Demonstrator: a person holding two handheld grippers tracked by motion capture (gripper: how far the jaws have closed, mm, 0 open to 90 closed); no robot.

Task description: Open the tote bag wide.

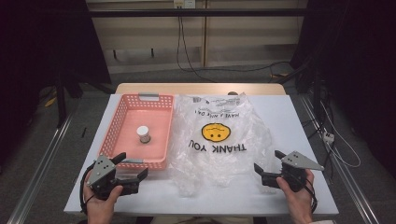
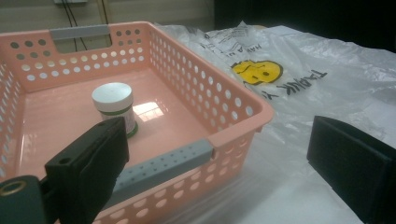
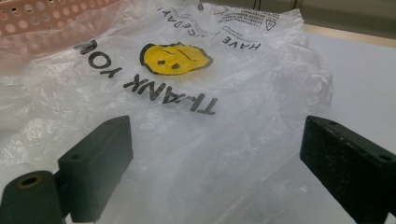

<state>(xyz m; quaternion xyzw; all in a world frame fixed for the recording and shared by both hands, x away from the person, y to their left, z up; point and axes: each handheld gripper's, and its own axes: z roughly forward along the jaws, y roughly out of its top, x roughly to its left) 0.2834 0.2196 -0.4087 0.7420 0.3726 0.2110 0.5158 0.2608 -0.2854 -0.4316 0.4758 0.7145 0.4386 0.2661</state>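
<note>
1. In the middle of the white table (image 1: 299,121) lay a clear plastic bag (image 1: 219,140), spread flat and crinkled, printed with a yellow smiley face (image 1: 216,132) and the words "THANK YOU" reading upside down from the person's side.
2. Just beside the bag's left edge sat a pink perforated basket (image 1: 122,116) with grey handles; the bag's edge lay against or slightly over the basket's wall.
3. Inside the basket, toward its near half, a small white-lidded jar (image 1: 143,134) stood upright, apart from the walls.
4. At the near left of the table, the left tongs (image 1: 132,166) were held in the person's left hand (image 1: 100,203), jaws wide apart and empty, pointing at the basket's near corner; in the left gripper view the jar (image 2: 114,107) showed just past the left jaw and the basket's near grey handle (image 2: 163,165) lay between the jaws.
5. At the near right, the right tongs (image 1: 268,162) were held in the right hand (image 1: 299,198), jaws also wide apart and gripping nothing, aimed at the bag's right edge; in the right gripper view the bag (image 3: 201,140) lay between and beyond the jaws, untouched.
</note>
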